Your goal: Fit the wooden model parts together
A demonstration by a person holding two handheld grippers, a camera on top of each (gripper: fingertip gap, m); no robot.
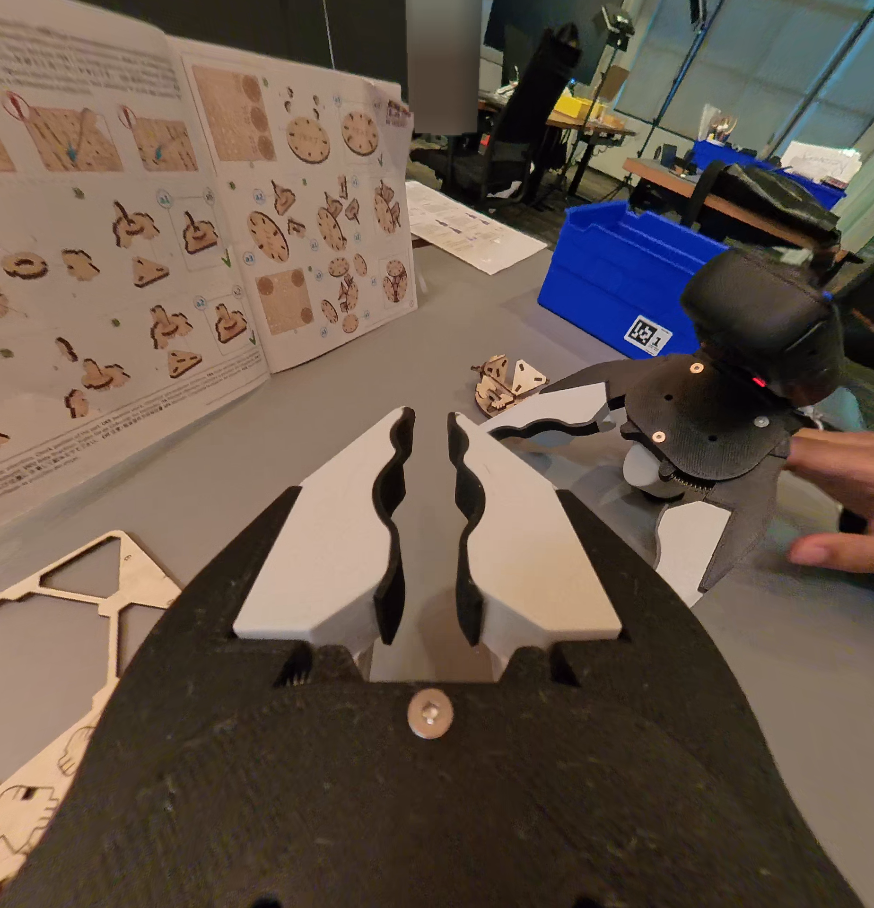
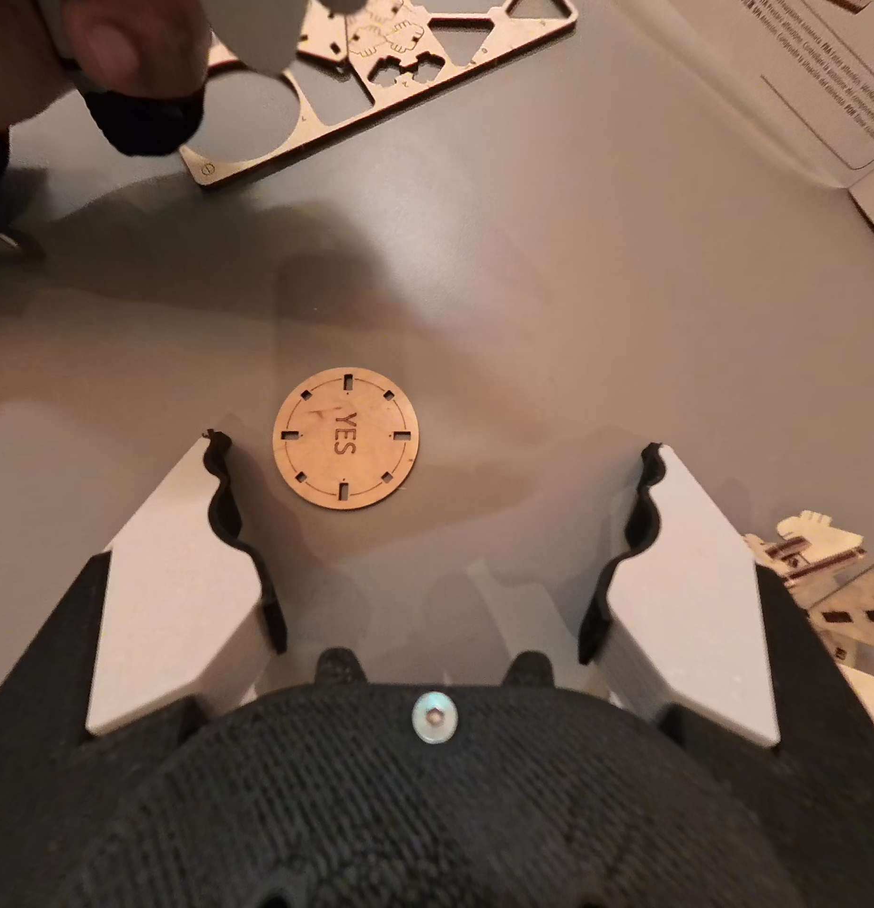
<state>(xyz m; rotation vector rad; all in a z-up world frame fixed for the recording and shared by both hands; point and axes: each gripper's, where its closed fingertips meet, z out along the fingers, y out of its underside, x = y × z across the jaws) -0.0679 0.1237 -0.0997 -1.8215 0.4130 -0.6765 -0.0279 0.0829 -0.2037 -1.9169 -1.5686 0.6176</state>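
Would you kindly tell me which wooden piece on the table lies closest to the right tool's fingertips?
The round slotted wooden disc, flat between the open right tool's fingers; the cut-out wooden sheet lies farther ahead.

disc (image 2: 345,440): pale smooth wood | table (image 2: 572,295): matt grey | booklet (image 1: 130,196): paper

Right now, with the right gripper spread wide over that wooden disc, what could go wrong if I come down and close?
1. The wooden disc lies flat on the grey table and sits off-centre, close to the right gripper's left finger; closing may push it sideways rather than grip it.
2. The disc looks thin, so the fingers may scrape the table.
3. The small wooden assembly sits just outside the right finger and could get knocked.
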